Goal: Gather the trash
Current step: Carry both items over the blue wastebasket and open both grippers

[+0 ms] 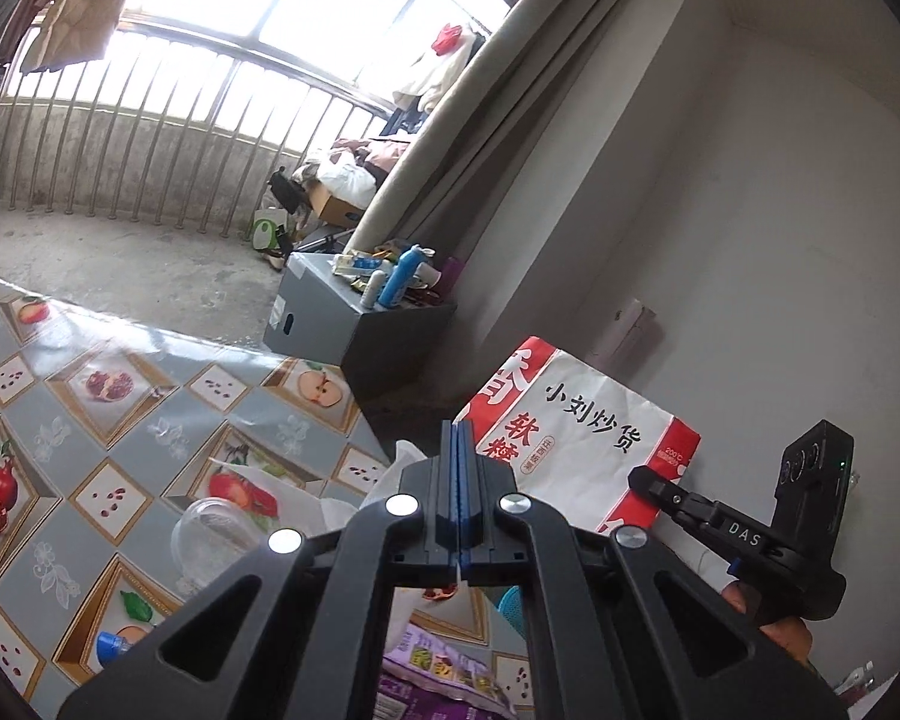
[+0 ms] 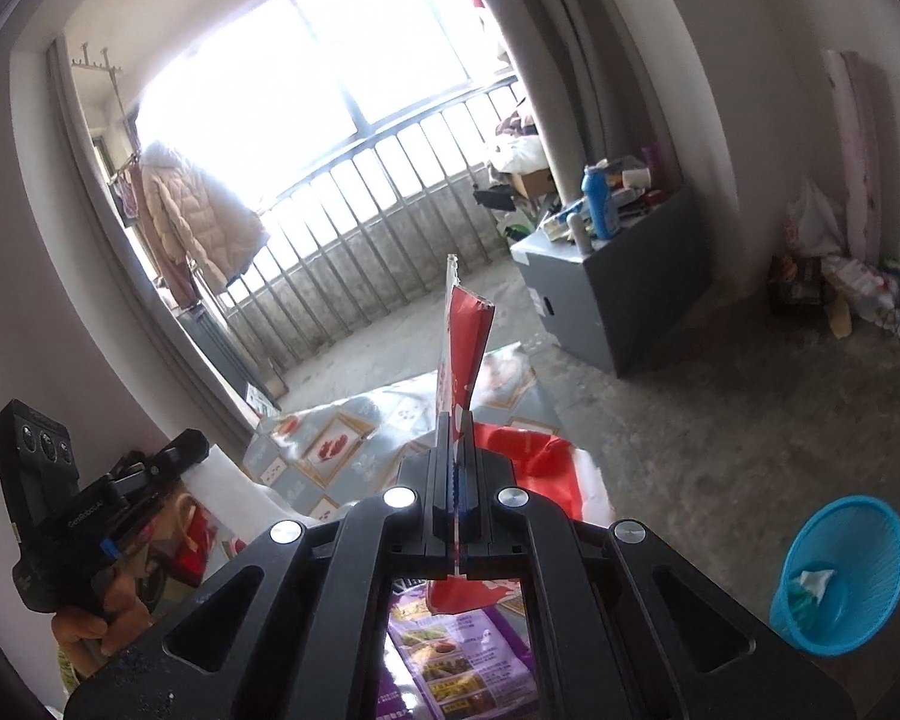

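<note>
Right wrist view shows my right claw (image 2: 457, 420) clamped on the thin edge of the red-and-white snack bag (image 2: 465, 348); it could slip out before reaching the blue basket (image 2: 870, 588) on the floor, near right. My left claw (image 1: 461, 429) is closed, seemingly empty. Both point slightly downward above the table (image 1: 150, 420).

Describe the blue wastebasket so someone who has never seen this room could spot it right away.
Start at the grey cabinet cluttered with bottles near the balcony railing, then look across the bare concrete floor towards the camera. The blue wastebasket stands alone there: round, bright blue mesh plastic, with crumpled white tissue inside.
</note>
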Available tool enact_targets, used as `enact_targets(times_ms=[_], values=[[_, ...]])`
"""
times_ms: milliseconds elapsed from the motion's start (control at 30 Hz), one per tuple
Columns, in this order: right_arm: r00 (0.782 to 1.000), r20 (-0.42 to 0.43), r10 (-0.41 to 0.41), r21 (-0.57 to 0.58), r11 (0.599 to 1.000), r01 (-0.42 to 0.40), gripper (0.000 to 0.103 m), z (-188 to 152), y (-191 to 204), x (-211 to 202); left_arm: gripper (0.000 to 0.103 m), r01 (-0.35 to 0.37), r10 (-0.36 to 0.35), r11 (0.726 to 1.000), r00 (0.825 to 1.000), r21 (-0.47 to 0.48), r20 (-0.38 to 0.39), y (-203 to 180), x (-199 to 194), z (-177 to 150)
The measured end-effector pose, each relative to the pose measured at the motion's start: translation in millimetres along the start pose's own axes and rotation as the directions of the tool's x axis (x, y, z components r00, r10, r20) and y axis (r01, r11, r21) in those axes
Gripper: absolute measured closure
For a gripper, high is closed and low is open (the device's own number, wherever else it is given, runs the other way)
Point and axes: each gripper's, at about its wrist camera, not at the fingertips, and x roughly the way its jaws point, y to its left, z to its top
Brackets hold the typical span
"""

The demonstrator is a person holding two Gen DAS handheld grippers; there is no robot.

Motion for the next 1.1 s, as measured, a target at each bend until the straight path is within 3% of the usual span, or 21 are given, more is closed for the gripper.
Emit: enact_targets(times_ms=[167, 367, 600, 767, 933, 1100], values=[[0.998, 0.055, -0.026, 0.049, 0.999, 0.024, 0.103, 2, -28, -26, 0.103, 0.064, -0.064, 0.997, 0.998, 0.045, -0.015, -38, 7, 0], [0.988, 0.112, -0.104, 0.135, 0.987, 0.088, 0.103, -2, -75, -63, 0.103, 0.15, -0.141, 0.983, 0.986, 0.101, -0.092, -91, 36, -8], [0.966, 0.14, -0.215, 0.267, 0.948, 0.172, 0.103, -14, -135, -96, 0.103, 0.236, -0.185, 0.957, 0.944, 0.168, -0.274, -159, 99, -18], [0.953, 0.113, -0.282, 0.39, 0.894, 0.219, 0.103, -30, -185, -102, 0.103, 0.28, -0.167, 0.937, 0.885, 0.209, -0.435, -208, 172, -36], [0.941, 0.057, -0.333, 0.495, 0.828, 0.263, 0.103, -49, -235, -97, 0.103, 0.327, -0.143, 0.92, 0.793, 0.215, -0.592, -251, 253, -78], [0.927, -0.035, -0.373, 0.568, 0.756, 0.326, 0.103, -67, -293, -80, 0.103, 0.363, -0.111, 0.904, 0.708, 0.225, -0.697, -280, 317, -133]])
